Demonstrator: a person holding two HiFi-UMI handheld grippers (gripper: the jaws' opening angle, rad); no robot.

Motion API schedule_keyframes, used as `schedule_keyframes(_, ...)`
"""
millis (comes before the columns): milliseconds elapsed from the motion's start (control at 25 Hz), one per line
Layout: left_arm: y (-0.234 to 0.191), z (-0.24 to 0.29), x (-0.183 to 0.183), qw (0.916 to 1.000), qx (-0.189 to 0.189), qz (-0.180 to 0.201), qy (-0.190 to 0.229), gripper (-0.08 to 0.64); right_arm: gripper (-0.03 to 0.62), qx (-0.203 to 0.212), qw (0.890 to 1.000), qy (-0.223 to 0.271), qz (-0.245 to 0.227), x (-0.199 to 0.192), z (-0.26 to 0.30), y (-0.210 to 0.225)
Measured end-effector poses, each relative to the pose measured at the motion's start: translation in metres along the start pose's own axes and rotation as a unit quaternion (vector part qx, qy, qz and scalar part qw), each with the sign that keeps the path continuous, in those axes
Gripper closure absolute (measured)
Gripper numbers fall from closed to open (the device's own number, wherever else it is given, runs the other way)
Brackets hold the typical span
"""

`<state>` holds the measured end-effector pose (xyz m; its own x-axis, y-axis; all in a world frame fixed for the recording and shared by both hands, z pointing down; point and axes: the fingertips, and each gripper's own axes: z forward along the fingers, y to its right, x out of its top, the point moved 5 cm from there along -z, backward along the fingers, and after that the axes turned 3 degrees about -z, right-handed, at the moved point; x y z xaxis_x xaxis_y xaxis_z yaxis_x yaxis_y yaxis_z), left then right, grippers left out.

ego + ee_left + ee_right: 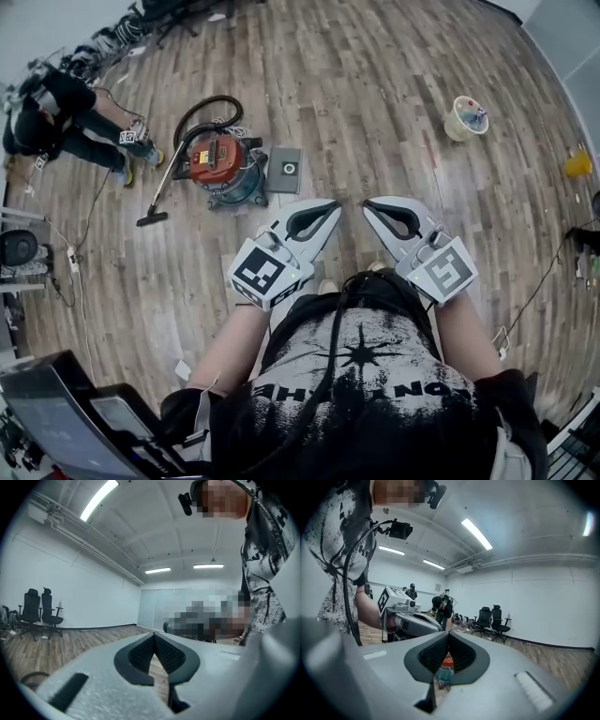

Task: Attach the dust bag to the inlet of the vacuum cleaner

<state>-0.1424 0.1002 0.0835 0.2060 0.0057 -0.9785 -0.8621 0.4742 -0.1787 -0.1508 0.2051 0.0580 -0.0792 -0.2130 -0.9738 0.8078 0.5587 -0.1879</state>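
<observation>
Wood-plank floor [394, 112] spreads wide below. On it sits the red-lidded canister vacuum cleaner [223, 161], its black hose looped behind. Just beside it lies a flat grey square, probably the dust bag [285, 170]. Nearer the person, left claw [335, 204] and right claw [367, 204] hang side by side, both pinched shut, both empty.

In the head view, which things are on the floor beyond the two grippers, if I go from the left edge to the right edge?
crouching person → red vacuum cleaner → flat grey dust bag → white tub → small yellow object
</observation>
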Motion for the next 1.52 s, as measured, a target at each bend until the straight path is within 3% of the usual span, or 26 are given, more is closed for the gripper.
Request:
schedule_keyframes(80, -0.010, 0.006, 0.000, 1.0000, 0.006, 0.001, -0.001, 0.560, 0.584, 0.003, 1.000, 0.008, -0.004, -0.001, 0.007, 0.012)
schedule_keyframes(200, -0.025, 0.017, -0.003, 0.9998, 0.019, 0.000, -0.007, 0.560, 0.584, 0.003, 1.000, -0.023, 0.007, -0.015, 0.013, 0.034)
schedule_keyframes(320, -0.047, 0.032, -0.001, 0.9990, 0.042, -0.008, -0.008, 0.560, 0.584, 0.021, 1.000, -0.004, 0.003, -0.021, 0.025, 0.066)
schedule_keyframes(480, -0.078, 0.060, 0.004, 0.9972, 0.072, -0.017, -0.010, 0.560, 0.584, 0.044, 0.998, -0.038, 0.017, -0.036, 0.043, 0.111)
schedule_keyframes(600, -0.100, 0.088, 0.004, 0.9946, 0.100, -0.026, -0.005, 0.560, 0.584, 0.076, 0.997, -0.031, 0.008, -0.043, 0.058, 0.149)
schedule_keyframes(720, -0.122, 0.115, 0.012, 0.9900, 0.137, -0.032, 0.008, 0.560, 0.584, 0.122, 0.992, 0.012, -0.009, -0.043, 0.073, 0.187)
schedule_keyframes(920, -0.151, 0.154, 0.026, 0.9800, 0.193, -0.044, 0.021, 0.560, 0.584, 0.177, 0.984, 0.005, -0.020, -0.054, 0.090, 0.242)
schedule_keyframes(1160, -0.169, 0.187, 0.031, 0.9713, 0.233, -0.044, 0.013, 0.560, 0.584, 0.228, 0.973, 0.044, -0.014, -0.057, 0.110, 0.275)
schedule_keyframes(1360, -0.191, 0.189, 0.031, 0.9648, 0.258, -0.050, 0.003, 0.560, 0.584, 0.244, 0.969, 0.022, 0.005, -0.064, 0.137, 0.292)
schedule_keyframes(1520, -0.223, 0.176, 0.027, 0.9570, 0.283, -0.065, 0.010, 0.560, 0.584, 0.267, 0.962, 0.061, 0.001, -0.055, 0.174, 0.297)
